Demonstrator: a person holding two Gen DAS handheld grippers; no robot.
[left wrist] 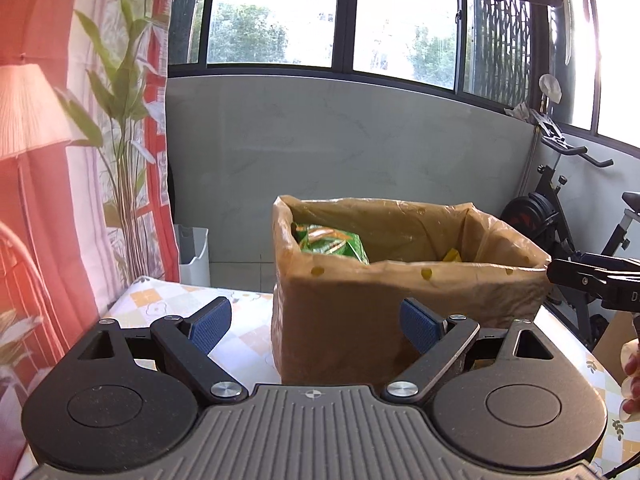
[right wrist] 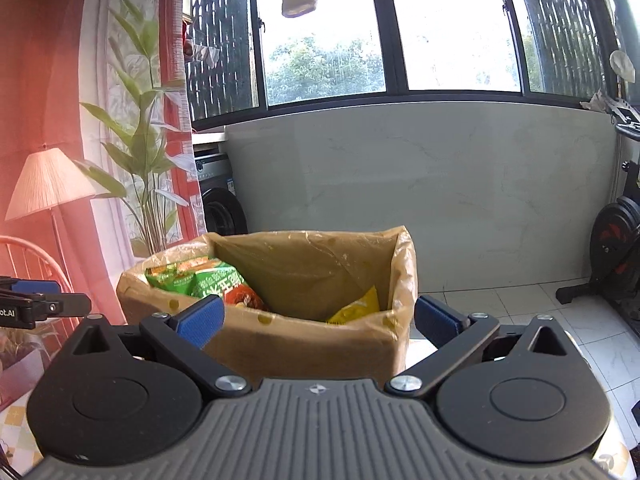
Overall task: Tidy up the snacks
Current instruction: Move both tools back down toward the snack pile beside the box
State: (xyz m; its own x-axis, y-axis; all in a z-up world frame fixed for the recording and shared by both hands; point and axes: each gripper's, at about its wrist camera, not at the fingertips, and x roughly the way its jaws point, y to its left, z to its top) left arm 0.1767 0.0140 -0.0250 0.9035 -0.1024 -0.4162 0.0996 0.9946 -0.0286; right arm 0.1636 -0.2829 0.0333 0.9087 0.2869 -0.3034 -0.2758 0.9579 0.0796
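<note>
Snack packets [right wrist: 208, 284] inside box [right wrist: 304, 344], beyond both spread, empty tools [right wrist: 318, 318]

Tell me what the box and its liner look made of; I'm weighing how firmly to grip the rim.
The box looks like matte brown cardboard, stiff with flat walls. Its liner seems thin glossy translucent plastic, crinkled and shiny over the rim.

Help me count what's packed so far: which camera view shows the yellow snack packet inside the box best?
The right wrist view: the yellow snack packet stands clear against the box's near right corner, beside the green packets. The left wrist view catches only a yellow sliver above the rim.
</note>
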